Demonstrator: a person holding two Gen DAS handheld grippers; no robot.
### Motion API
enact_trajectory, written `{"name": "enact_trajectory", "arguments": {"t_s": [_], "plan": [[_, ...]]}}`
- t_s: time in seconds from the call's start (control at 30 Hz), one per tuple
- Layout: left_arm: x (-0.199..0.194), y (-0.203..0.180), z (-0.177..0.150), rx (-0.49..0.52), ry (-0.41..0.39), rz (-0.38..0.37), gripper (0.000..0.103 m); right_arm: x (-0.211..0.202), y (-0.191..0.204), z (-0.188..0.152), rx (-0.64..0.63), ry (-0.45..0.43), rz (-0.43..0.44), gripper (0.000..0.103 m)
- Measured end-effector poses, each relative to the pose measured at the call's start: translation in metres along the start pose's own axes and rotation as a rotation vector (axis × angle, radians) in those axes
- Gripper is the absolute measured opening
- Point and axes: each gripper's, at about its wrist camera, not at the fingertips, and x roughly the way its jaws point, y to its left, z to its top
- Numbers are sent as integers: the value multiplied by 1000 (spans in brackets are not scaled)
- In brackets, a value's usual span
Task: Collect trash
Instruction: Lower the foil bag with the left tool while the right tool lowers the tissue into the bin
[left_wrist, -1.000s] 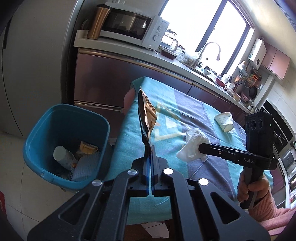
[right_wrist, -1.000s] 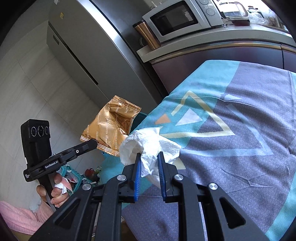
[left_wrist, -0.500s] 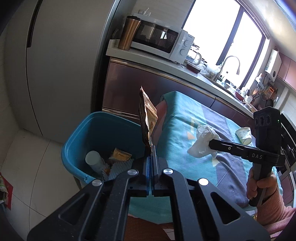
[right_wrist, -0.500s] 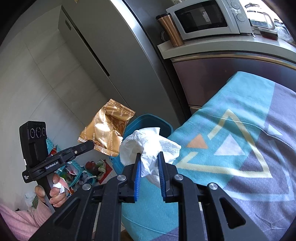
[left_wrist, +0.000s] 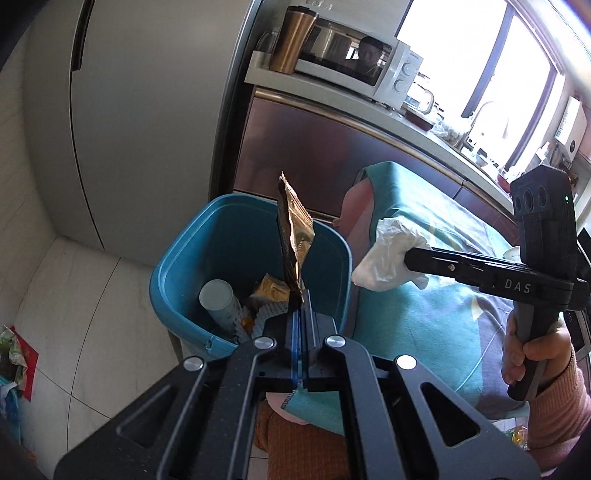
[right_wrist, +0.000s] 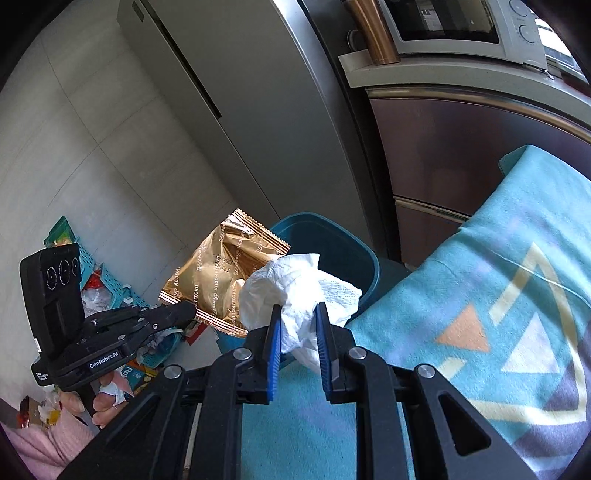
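Observation:
My left gripper (left_wrist: 300, 301) is shut on a gold snack wrapper (left_wrist: 293, 236) and holds it upright over the open blue trash bin (left_wrist: 184, 254). The wrapper also shows in the right wrist view (right_wrist: 225, 273), with the left gripper (right_wrist: 186, 312) beside it. My right gripper (right_wrist: 297, 317) is shut on a crumpled white tissue (right_wrist: 295, 291) just right of the bin (right_wrist: 354, 251), above the table's left edge. In the left wrist view the tissue (left_wrist: 391, 254) hangs at the right gripper's (left_wrist: 408, 262) tips. The bin holds a paper cup (left_wrist: 221, 301) and other wrappers.
The table wears a teal and grey patterned cloth (left_wrist: 424, 321) (right_wrist: 480, 295). Behind stand a grey fridge (left_wrist: 147, 110), a steel counter (left_wrist: 351, 122) with a microwave (left_wrist: 351, 70) and a copper tumbler (left_wrist: 291, 40). Teal baskets with clutter (right_wrist: 110, 291) sit on the floor at left.
Both grippers have swung left from over the table toward the bin. The wrapper now hangs above the bin opening and the tissue is near its right rim. Both grips are unchanged.

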Motion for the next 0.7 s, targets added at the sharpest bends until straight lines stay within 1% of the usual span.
{"name": "enact_trajectory", "arguments": {"t_s": [0.23,0.47,0.67,0.7], "plan": [[18,7,1,-10,33,19,1,25,0,7,-8,53,-25,17],[33,10,1,-13,58,42,2,45,5,11,-27,105,-52,22],[44,15,-1,-24,72,66,2,53,4,13,-24,114,-69,25],[46,15,-1,-26,73,69,3,53,4,14,-21,114,-66,26]]}}
